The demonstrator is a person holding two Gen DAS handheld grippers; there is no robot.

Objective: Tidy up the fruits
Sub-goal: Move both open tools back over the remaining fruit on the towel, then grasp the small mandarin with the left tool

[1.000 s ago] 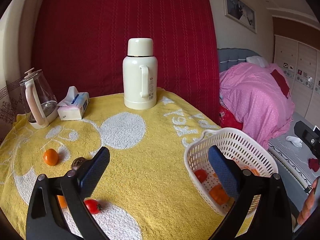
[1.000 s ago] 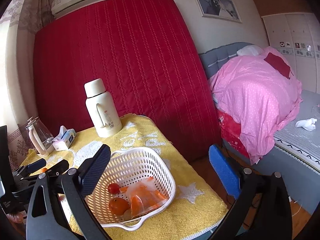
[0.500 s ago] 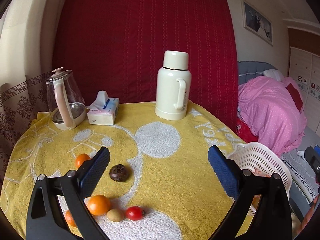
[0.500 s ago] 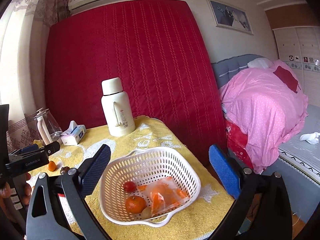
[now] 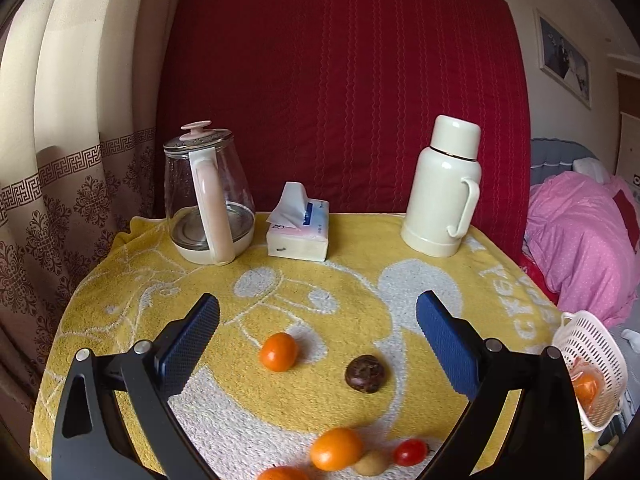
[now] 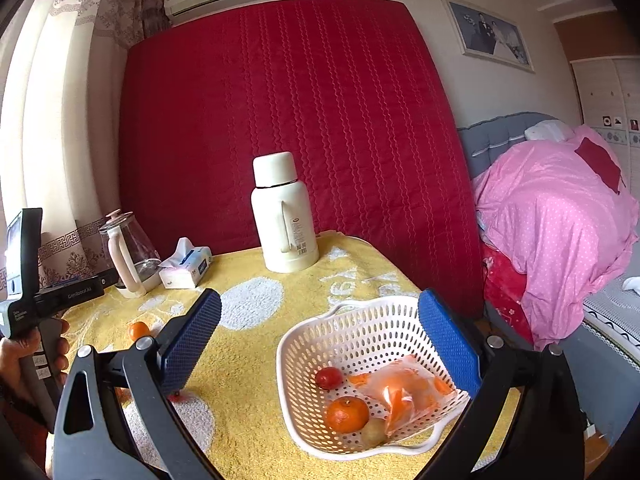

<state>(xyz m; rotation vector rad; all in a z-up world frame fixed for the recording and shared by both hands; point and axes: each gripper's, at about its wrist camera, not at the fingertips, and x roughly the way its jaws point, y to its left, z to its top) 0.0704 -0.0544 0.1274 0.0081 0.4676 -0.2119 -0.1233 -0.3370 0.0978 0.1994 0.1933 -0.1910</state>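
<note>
Loose fruit lies on the yellow towel-covered table (image 5: 360,248): a tangerine (image 5: 279,351), a dark brown round fruit (image 5: 365,373), a second tangerine (image 5: 337,448), a cherry tomato (image 5: 409,451) and a small tan fruit (image 5: 371,462). My left gripper (image 5: 318,320) is open and empty above the tangerine and the dark fruit. The white perforated basket (image 6: 348,320) holds a tomato (image 6: 329,377), a tangerine (image 6: 347,414), a small tan fruit (image 6: 374,432) and a bag of orange pieces (image 6: 404,394). My right gripper (image 6: 320,324) is open and empty over the basket's near rim.
A glass kettle (image 5: 206,196), a tissue pack (image 5: 298,230) and a cream thermos (image 5: 446,188) stand along the table's back edge before a red mattress. A bed with pink bedding (image 6: 556,216) is on the right. The basket (image 5: 592,364) sits at the table's right edge.
My left gripper has swung left from the basket to over the loose fruit. My right gripper has moved closer over the basket. Both stayed open.
</note>
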